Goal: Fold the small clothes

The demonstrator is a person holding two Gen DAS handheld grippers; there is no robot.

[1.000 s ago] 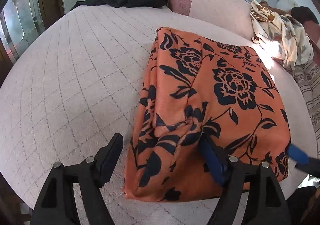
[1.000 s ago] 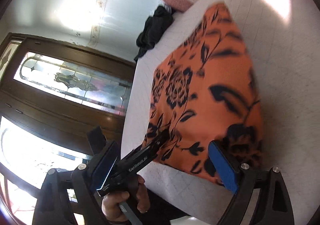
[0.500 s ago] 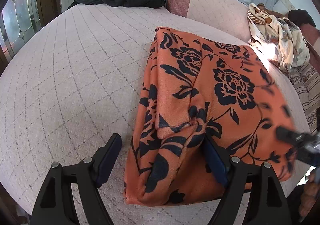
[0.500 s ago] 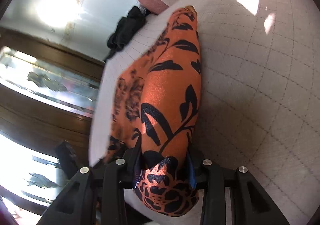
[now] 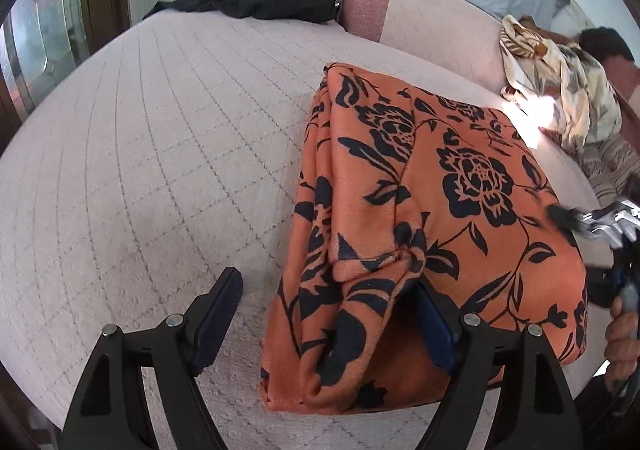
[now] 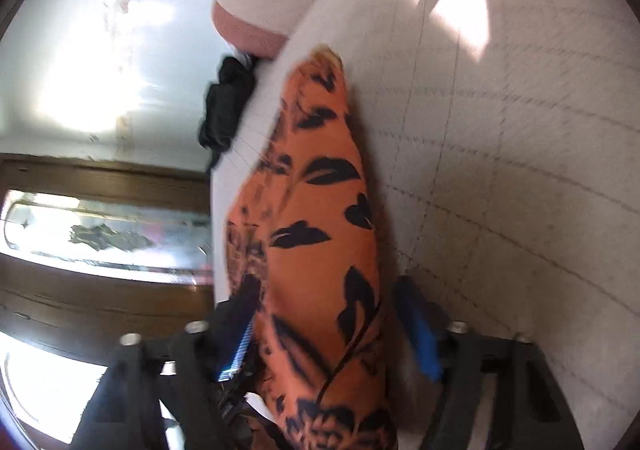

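Orange floral garment (image 5: 432,210), folded, lies on quilted bed (image 5: 160,154), near edge. Left gripper (image 5: 328,314) jaws wide open, straddling the near-left corner. Right gripper (image 6: 328,326) jaws spread around the right edge, not clamped. Risk: closing on top layer only, so stacked folds slide apart; bunched corner could snag.

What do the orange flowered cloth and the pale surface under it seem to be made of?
The orange flowered cloth looks like a soft, matte knit with a faint fuzzy sheen; it bunches in rounded folds. The pale surface looks like quilted fabric, matte, with stitched grid lines; the fibre cannot be told.
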